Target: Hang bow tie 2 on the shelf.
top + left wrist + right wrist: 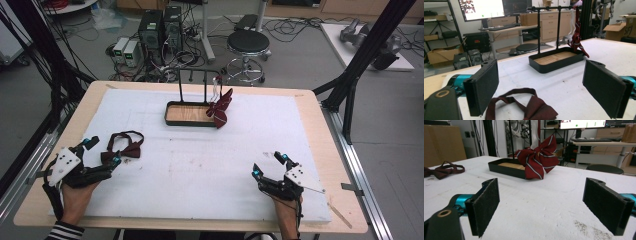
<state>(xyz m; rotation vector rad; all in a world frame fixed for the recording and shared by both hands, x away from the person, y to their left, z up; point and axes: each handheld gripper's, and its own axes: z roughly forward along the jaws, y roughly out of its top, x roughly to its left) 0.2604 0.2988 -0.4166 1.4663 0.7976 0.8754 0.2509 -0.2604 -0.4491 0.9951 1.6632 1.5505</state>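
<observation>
The left gripper (pixel 102 151) rests low on the bench (pixel 40 190) with its jaws spread wide and nothing between the pads. The dark red bow tie (pixel 125 147) lies flat on the white mat (pixel 200 165) just ahead of this gripper; in the left gripper view the bow tie (pixel 529 107) sits between and just beyond the two open pads, close to the near pad, but whether it touches that pad cannot be told. In the high view one fingertip of this gripper stands at the bow tie's near edge.

The right gripper (pixel 270 165) also has its jaws wide apart and holds nothing, with bare mat between its pads. Well ahead of both grippers stands the black tray with a rack (pixel 187 114), and a striped red bow tie (pixel 220 110) hangs from the rack's bar over the tray's edge nearer the right gripper.
</observation>
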